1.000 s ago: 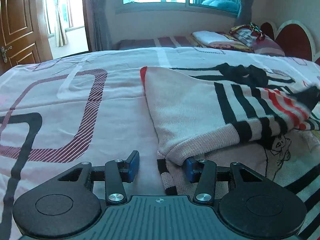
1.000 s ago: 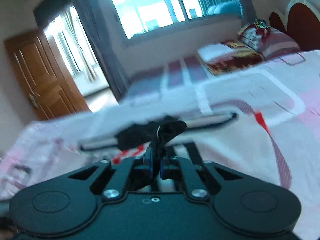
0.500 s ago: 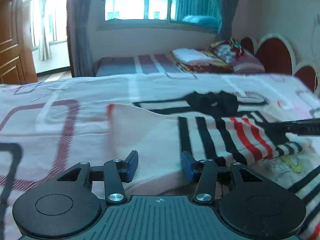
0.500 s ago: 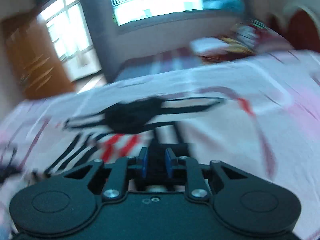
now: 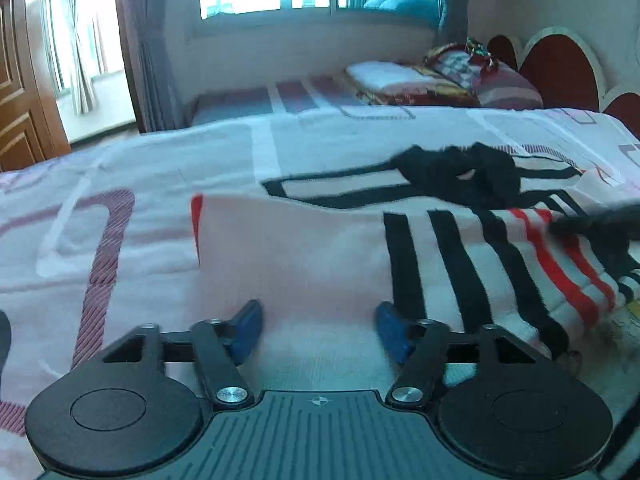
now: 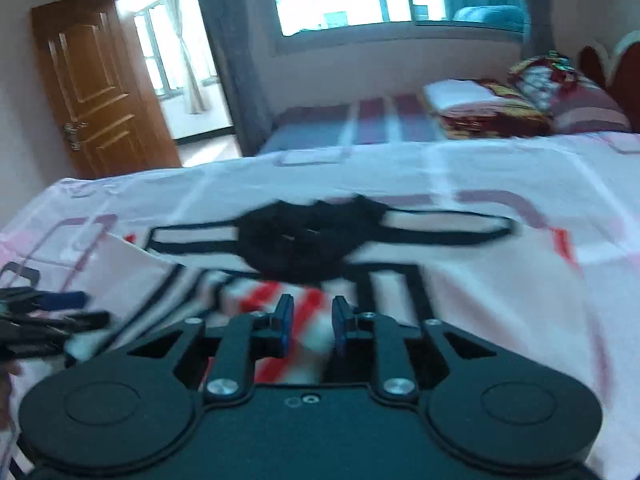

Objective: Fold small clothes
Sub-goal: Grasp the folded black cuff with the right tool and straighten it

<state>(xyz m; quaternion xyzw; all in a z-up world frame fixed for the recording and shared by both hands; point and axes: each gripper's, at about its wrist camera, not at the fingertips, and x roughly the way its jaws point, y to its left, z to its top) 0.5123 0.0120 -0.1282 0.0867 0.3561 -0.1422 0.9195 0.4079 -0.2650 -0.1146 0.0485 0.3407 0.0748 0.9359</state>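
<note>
Left wrist: sweater [image 5: 320, 256] beneath spread jaws; right gripper [image 6: 308, 322] jaws parted above stripes

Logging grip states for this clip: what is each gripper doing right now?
Left gripper: open, holding nothing, over the sweater.
Right gripper: open, jaws slightly apart, holding nothing.

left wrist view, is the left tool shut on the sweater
No, the left tool stands wide open, its blue fingers apart over the pink sweater.
</note>
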